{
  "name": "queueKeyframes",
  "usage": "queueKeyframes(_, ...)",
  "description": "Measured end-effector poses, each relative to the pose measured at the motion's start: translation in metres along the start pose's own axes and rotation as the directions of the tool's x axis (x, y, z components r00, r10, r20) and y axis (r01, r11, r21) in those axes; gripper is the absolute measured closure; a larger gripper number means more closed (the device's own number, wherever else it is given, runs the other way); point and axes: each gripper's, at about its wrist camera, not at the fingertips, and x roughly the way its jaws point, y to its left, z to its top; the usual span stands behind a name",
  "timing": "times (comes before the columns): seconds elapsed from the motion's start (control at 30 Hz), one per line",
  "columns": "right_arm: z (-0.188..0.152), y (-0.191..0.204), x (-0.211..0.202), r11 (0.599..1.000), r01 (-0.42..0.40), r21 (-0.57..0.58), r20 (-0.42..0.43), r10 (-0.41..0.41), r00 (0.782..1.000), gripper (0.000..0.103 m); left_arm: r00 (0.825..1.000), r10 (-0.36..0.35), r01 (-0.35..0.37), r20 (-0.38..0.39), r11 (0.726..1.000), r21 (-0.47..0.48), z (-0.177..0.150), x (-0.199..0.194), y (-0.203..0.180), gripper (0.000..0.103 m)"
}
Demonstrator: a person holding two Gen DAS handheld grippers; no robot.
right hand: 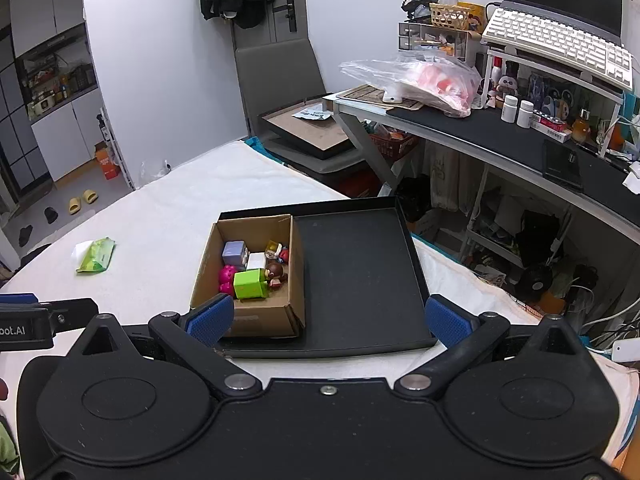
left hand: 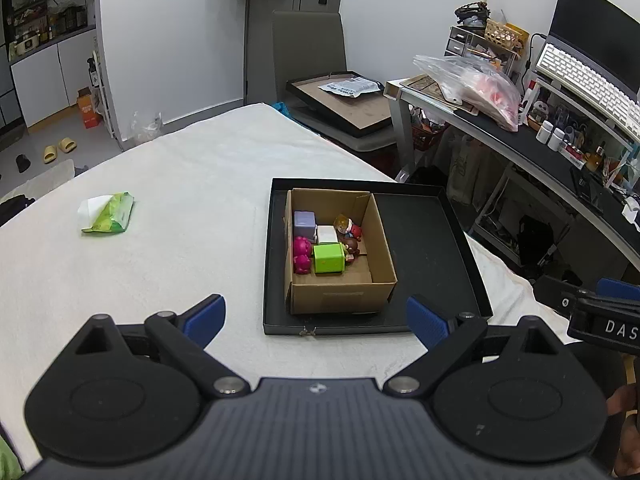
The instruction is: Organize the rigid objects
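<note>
- Both our grippers, left gripper (left hand: 316, 318) and right gripper (right hand: 328, 318), hang released, empty.
- The toys (left hand: 326, 242) sit in the cardboard box (left hand: 340, 292), frame centre, on the black tray (left hand: 424, 232).
- We should lift one toy gently, avoiding box walls.

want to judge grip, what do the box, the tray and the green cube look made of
Box: brown corrugated cardboard, matte, with folded flaps and raw edges.
Tray: black and matte with thin upright walls; could be rigid card or plastic, the look leaves it open.
Green cube: likely hard plastic, smooth with a slight sheen and rounded corners.
Both grippers, left and right, are open and empty.
</note>
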Motion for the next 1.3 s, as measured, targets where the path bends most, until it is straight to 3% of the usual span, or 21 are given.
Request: queueKeyframes(1.3,0.0010,-0.0067,-0.0021,1.000,0.014,-0.006,0.000,-0.014,1.000,0.000,1.000,0.000,0.000,-0.008,1.000,-0.005,0.0001,0.0010,-0.0006,0.007)
